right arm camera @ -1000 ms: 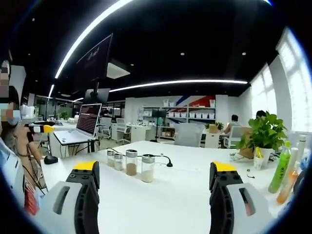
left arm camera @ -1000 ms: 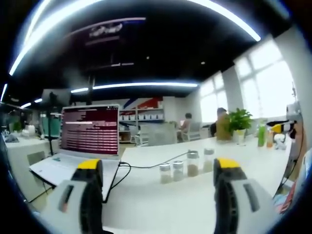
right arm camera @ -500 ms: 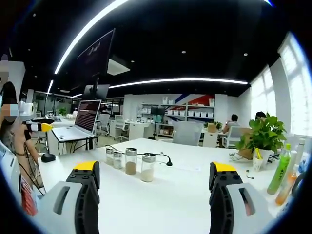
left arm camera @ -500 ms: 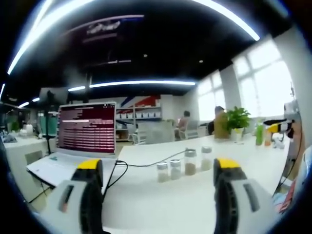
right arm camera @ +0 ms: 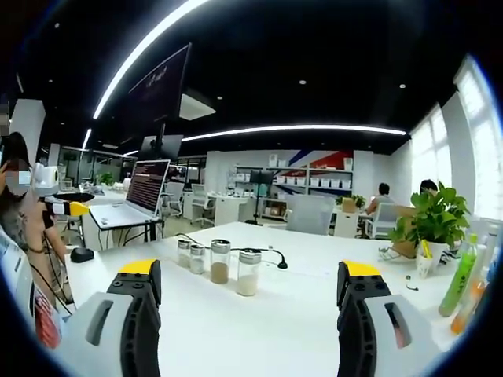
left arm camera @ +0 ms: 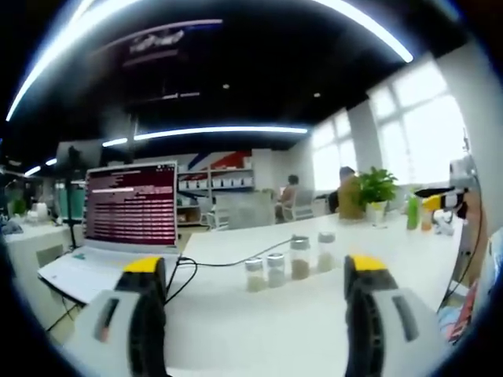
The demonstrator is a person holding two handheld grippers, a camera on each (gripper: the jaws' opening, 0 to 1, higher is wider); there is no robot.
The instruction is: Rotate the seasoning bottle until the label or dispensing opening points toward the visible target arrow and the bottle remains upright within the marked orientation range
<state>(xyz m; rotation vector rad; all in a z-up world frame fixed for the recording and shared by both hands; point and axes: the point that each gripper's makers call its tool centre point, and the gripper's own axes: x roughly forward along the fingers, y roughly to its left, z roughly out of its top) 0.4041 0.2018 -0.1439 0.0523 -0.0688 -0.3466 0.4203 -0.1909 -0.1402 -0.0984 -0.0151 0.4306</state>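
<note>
In the left gripper view, the left gripper (left arm camera: 255, 271) is holding its yellow-tipped jaws spread wide with nothing between them, hovering above the white table (left arm camera: 259, 330). Beyond the jaws, four seasoning bottles (left arm camera: 288, 263) are standing upright in a short row on the table, well apart from the gripper; the two on the left are shorter, the two on the right taller, and any label or arrow is too blurred to make out. A black cable (left arm camera: 228, 263) is running across the table just behind them toward an open laptop (left arm camera: 118, 228) that is sitting to the left. In the right gripper view, the right gripper (right arm camera: 247, 275) is likewise keeping its jaws wide apart and empty over the same table (right arm camera: 267, 338). The bottle row (right arm camera: 220, 263) is standing ahead, between the jaws but well apart from them, with the tallest bottle (right arm camera: 248, 272) nearest and holding pale contents. A potted plant (right arm camera: 431, 228) and a green drink bottle (right arm camera: 459, 275) are sitting far right, and a person (right arm camera: 23, 228) is standing at the left edge.
</note>
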